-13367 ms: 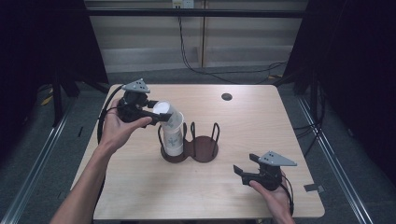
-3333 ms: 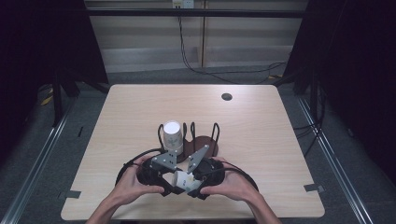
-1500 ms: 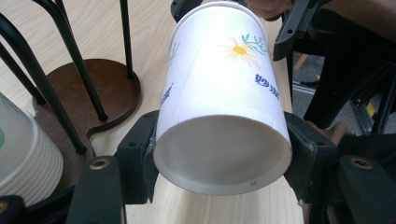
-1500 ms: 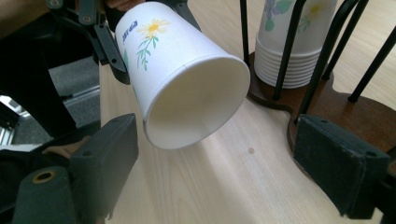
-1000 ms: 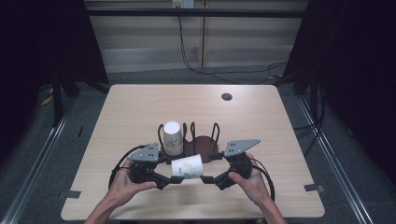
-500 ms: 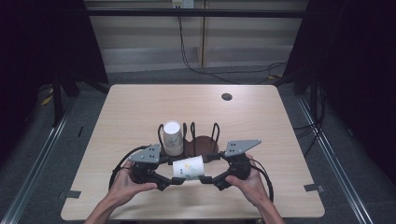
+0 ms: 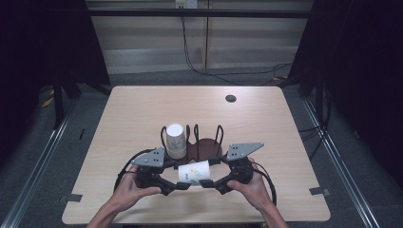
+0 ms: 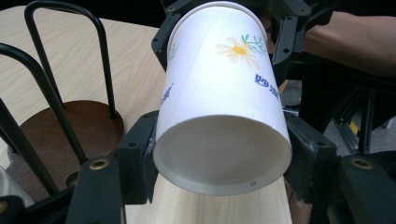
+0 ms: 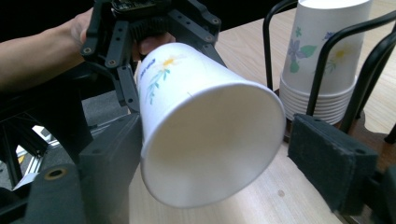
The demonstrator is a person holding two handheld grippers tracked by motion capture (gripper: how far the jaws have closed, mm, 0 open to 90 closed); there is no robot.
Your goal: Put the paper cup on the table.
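Observation:
A white paper cup (image 7: 194, 172) with a flower print lies level above the table's front, between my two grippers. My left gripper (image 7: 179, 183) is shut on its base end, both pads pressing the cup (image 8: 219, 107). My right gripper (image 7: 209, 182) faces it around the cup's mouth (image 9: 205, 135). Its jaws have just been closing: the left jaw touches the wall, while the right pad (image 9: 327, 158) still stands off with a gap. Behind them a stack of cups (image 7: 175, 140) stands upside down in a black wire holder (image 7: 204, 147) with a brown base.
The wooden table (image 7: 142, 109) has a small dark round hole (image 7: 231, 98) at the back right. The holder's wire loops (image 8: 46, 70) rise just behind the held cup. The cup stack (image 9: 322, 60) stands close to my right jaw. Cables lie on the dark floor beyond.
A cup taken from the stack by my left gripper now lies level near the front edge between both grippers. Over the last second neither hand has shifted.

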